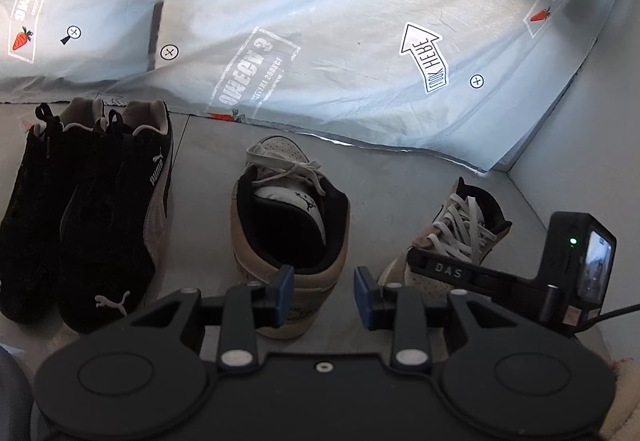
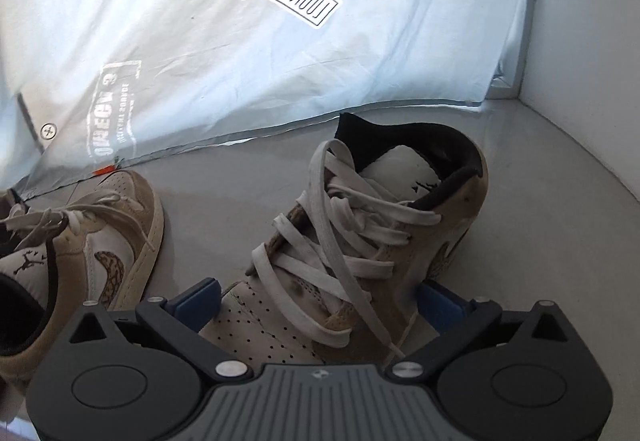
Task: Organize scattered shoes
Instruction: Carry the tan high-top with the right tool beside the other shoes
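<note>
Blue pads of the right gripper [image 2: 318,305] are standing wide apart on either side of the toe of a tan-and-white high-top sneaker [image 2: 360,237]; the pads are flanking the toe box, and I cannot tell that either one is pressing on it. That sneaker is lying out of line near the right-hand wall [image 2: 580,81], its toe towards the camera, its heel collar towards the hanging sheet.

Its partner, the 2nd tan sneaker [image 1: 286,237], is sitting just beside it, toe pointing the opposite way, towards the sheet. At the left, 2 black sneakers [image 1: 92,217] are already lying side by side, touching. So the pairing of the tan shoes appears to be the step in hand.

In the left wrist view, the left gripper [image 1: 324,297] is hovering behind the 2nd sneaker's heel, jaws partly spread and pinching nothing.

Next, the right jaws would probably need closing on the toe, followed by a turn to match the partner.

Suede panels are looking soft and scuffed, the toe leather perforated, the flat white laces loose and tangled. A pale blue printed sheet [image 1: 320,21] is hanging creased over the smooth grey floor [image 2: 540,221].
</note>
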A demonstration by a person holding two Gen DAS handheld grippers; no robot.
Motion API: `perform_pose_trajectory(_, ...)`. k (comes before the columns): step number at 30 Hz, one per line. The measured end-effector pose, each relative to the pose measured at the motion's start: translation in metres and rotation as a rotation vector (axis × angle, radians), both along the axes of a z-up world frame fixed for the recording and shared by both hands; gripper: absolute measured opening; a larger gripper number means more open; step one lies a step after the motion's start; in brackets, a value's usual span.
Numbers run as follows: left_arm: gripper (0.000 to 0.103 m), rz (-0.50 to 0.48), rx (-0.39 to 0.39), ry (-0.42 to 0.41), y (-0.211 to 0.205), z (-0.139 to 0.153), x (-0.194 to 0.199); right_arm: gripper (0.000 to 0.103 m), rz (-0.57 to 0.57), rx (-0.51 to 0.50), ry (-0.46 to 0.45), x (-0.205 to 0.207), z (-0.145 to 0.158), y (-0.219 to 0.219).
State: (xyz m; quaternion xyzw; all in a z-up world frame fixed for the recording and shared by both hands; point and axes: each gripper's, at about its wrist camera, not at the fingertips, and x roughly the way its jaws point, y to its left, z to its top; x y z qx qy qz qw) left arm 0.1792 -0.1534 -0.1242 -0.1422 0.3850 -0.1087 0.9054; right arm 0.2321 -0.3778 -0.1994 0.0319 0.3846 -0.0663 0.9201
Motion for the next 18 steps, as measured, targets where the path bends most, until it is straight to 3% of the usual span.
perform_pose_trajectory(9,0.034,-0.033,-0.003,0.01,-0.007,-0.002,-0.001,0.103,-0.003,0.115,0.063,-0.031,0.005,-0.05)
perform_pose_trajectory(18,0.034,-0.01,0.013,0.014,-0.004,-0.004,-0.001,0.103,0.094,0.043,0.044,0.003,0.005,-0.04)
